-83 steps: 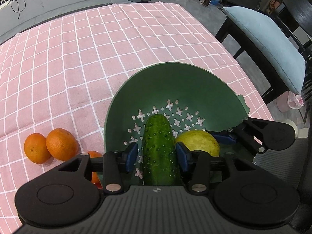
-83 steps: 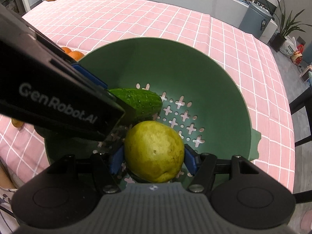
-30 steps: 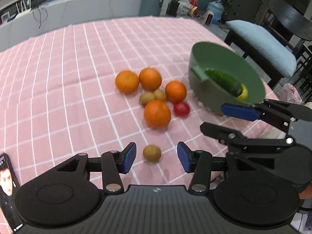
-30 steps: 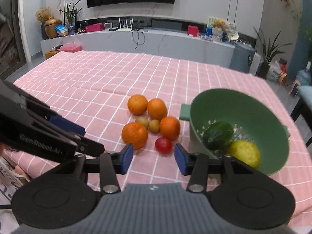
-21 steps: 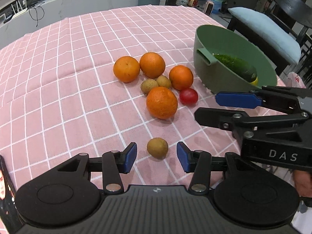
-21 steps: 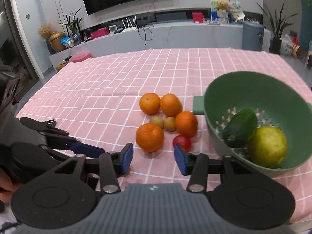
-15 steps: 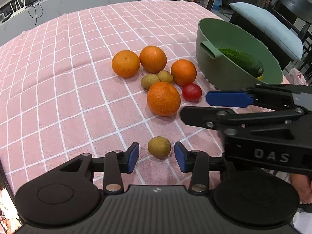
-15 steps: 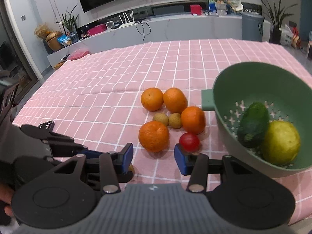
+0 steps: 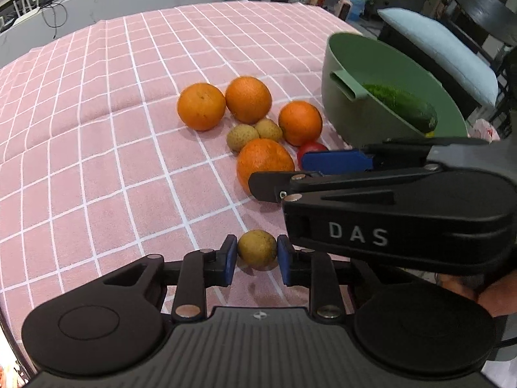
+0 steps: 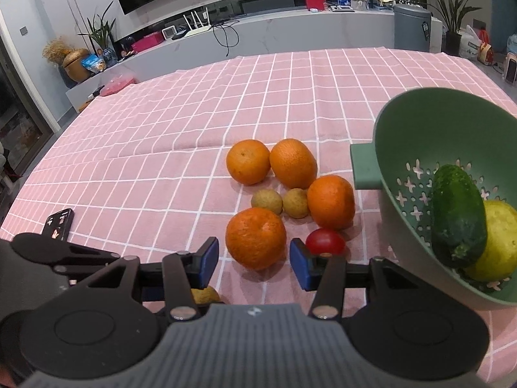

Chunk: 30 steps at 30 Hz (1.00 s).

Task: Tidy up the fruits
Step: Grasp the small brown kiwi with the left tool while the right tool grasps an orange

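Observation:
My left gripper (image 9: 257, 253) is shut on a small brown fruit (image 9: 257, 248) that rests on the pink checked cloth; both blue pads press its sides. Part of this fruit (image 10: 205, 294) shows under my right gripper's left finger. My right gripper (image 10: 253, 263) is open, with the nearest orange (image 10: 255, 237) just past its fingertips and clear of the pads. A red tomato (image 10: 324, 241) lies by its right pad. Behind are three more oranges and two small brown fruits (image 10: 266, 201). The green colander (image 10: 387, 123) at the right holds a cucumber (image 10: 457, 213) and a yellow-green pear (image 10: 497, 242).
A dark phone (image 10: 59, 226) lies on the cloth at the left. In the left wrist view my right gripper (image 9: 279, 171) crosses from the right, over the near orange. A chair with a pale blue cushion (image 9: 436, 51) stands beyond the table's right edge.
My left gripper's jaws have closed onto the small brown fruit. My right gripper has moved left and lower, so the near orange now lies in front of its open fingers.

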Motion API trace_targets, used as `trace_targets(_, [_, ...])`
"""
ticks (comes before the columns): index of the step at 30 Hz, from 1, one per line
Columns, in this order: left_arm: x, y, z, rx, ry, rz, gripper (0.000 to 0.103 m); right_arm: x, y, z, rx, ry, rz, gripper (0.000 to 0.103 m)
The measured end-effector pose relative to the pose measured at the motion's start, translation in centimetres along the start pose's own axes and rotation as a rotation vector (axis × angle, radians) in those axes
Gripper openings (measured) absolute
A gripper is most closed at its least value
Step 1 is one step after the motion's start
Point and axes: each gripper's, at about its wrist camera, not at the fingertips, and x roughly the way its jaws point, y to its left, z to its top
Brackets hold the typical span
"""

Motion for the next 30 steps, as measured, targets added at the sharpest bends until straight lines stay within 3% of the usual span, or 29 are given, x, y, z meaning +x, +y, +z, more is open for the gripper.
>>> trace_targets(11, [-0.6, 2.5, 0.2, -0.139, -0.048, 0.053, 0.029, 1.3, 0.1, 0.8, -0.006, 0.010, -0.010, 0.046])
trace_targets(16, [-0.7, 2.9, 0.3, -0.156, -0.054, 0.077, 0.029, 1.6, -0.2, 0.8, 0.011, 0.016, 0.004, 0.046])
trace_targets(17, [-0.7, 3.0, 0.3, -0.122, -0.093, 0.069, 0.029, 1.7, -0.3, 0.9, 0.014, 0.019, 0.008, 0.046])
trace_targets(30, [-0.7, 3.3, 0.1, -0.137, -0.089, 0.083, 0.029, 2.0, -0.7, 0.7, 0.030, 0.029, 0.028, 0.042])
